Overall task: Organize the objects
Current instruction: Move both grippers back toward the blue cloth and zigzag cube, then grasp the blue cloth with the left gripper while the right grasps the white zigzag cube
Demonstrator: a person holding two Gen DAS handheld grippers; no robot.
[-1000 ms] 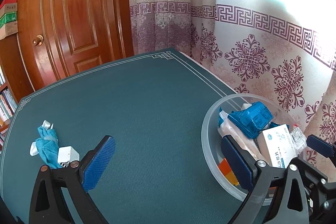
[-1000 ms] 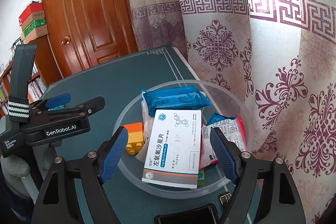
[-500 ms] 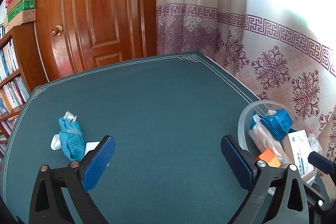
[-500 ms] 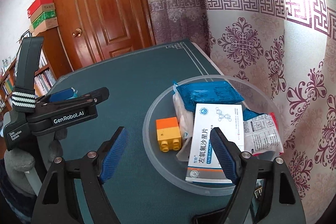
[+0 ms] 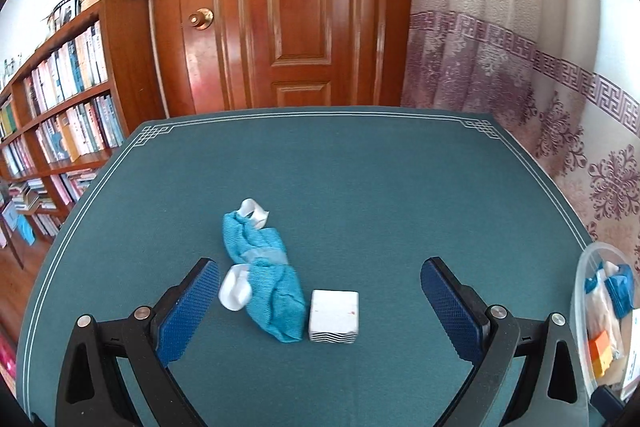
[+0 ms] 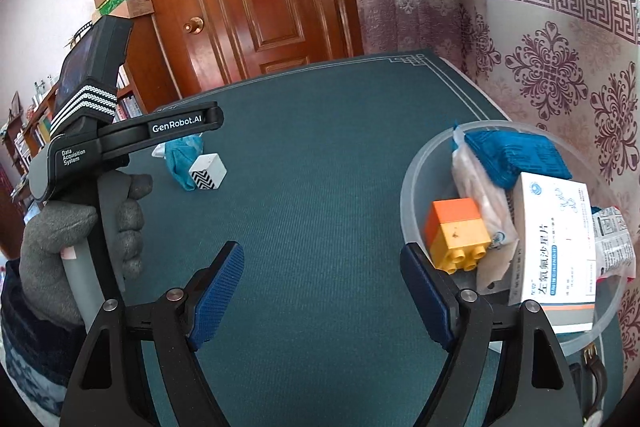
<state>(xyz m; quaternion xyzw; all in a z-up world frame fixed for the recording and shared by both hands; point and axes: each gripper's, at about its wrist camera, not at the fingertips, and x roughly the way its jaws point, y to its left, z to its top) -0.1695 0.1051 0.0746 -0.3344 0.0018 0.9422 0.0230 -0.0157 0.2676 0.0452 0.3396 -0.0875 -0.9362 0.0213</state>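
Here, in the left wrist view, the left tongs (image 5: 320,303) stand wide open and hold nothing, hovering low over the green bench (image 5: 360,187). Between their pads lie the two things not yet put away: a crumpled blue cloth (image 5: 268,279) with white tabs at its ends, and a small white cube (image 5: 334,315) touching the cloth's near end. The clear bowl (image 5: 580,291) shows only at the far right edge, well apart from both. The likely next step is a grasp on the cube or the cloth, and the risk lies in how close they are: closing on the cube could catch a fold of cloth and drag both, or the cube's smooth faces could slip from the pads if they are gripped near a corner. The cloth is limp and would sag or trail when lifted. In the right wrist view, the right tongs (image 6: 322,291) are likewise fully spread and empty, over bare bench just beside the bowl (image 6: 416,183). The bowl already holds an orange-and-yellow brick (image 6: 458,233), a white medicine box (image 6: 554,251), a blue packet (image 6: 516,157) and other wrapped packets, crowded and leaning on each other. The left gripper and its gloved hand (image 6: 80,227) appear at left, the cube (image 6: 208,171) and cloth (image 6: 182,157) beyond them. The bowl is so full that another item dropped near its rim could slide out.
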